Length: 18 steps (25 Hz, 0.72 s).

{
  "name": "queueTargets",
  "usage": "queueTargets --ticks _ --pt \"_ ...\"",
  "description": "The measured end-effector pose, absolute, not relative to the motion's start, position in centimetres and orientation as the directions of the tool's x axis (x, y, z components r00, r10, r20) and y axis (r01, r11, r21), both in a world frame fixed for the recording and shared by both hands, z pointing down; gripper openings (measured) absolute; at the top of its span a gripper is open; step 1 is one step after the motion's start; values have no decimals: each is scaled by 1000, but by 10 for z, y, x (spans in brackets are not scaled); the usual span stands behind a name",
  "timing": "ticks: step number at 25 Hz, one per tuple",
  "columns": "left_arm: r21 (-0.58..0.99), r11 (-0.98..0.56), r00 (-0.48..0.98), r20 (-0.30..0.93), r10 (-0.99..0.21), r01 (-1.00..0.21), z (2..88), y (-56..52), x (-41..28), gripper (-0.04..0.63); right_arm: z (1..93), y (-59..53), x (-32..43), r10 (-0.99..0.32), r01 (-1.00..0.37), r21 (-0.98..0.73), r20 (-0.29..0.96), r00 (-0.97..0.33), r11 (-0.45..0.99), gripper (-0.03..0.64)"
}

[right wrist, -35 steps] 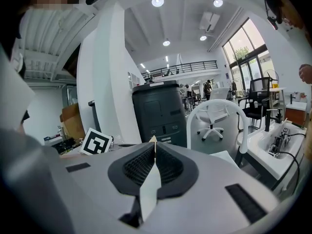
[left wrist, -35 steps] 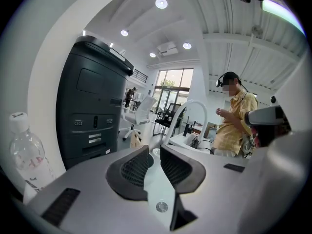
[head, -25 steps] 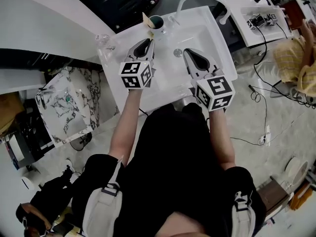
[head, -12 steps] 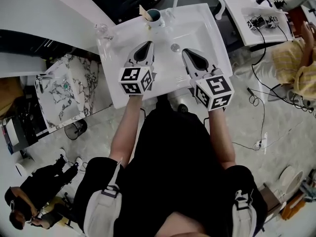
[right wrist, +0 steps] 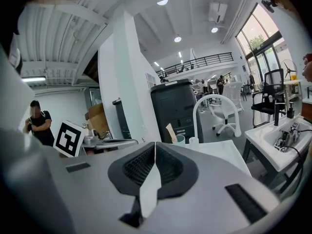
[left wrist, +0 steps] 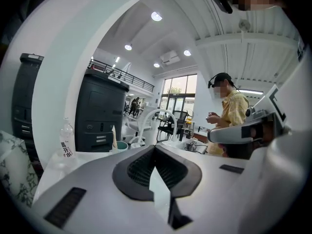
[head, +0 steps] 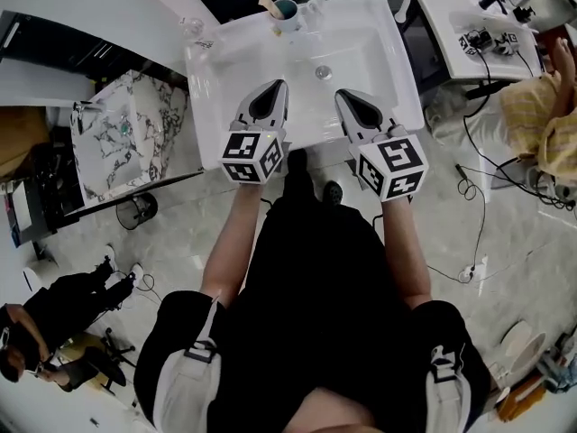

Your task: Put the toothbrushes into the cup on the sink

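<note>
clear bottle point(left wrist: 65, 143) w/ label; teal cup point(left wrist: 120, 146)

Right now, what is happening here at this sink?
A person stands at a white sink, holding a gripper in each hand. The left tongs and the right tongs are both closed and empty, held above the front part of the basin. The cup stands at the back rim of the sink, with a pale stick-like item in it. I see no toothbrush outside the cup.

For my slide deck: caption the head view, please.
Left hand-held gripper and right hand-held gripper, both shut, over the sink; cup at far rim.
</note>
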<state>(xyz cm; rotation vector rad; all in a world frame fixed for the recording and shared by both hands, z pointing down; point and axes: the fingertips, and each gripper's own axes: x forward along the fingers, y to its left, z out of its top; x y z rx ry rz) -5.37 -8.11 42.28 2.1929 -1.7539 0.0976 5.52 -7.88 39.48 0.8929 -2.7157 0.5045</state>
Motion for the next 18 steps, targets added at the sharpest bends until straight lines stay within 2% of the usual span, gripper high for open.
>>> queueTargets --ticks 10,18 --pt "206 -162 210 239 -948 -965 412 -24 -21 14 399 -35 73 -476 -556 -253 314 -821 792 32" --pt "223 -104 156 231 -960 -969 405 8 -10 14 388 -12 83 -435 -495 -255 257 -863 831 32"
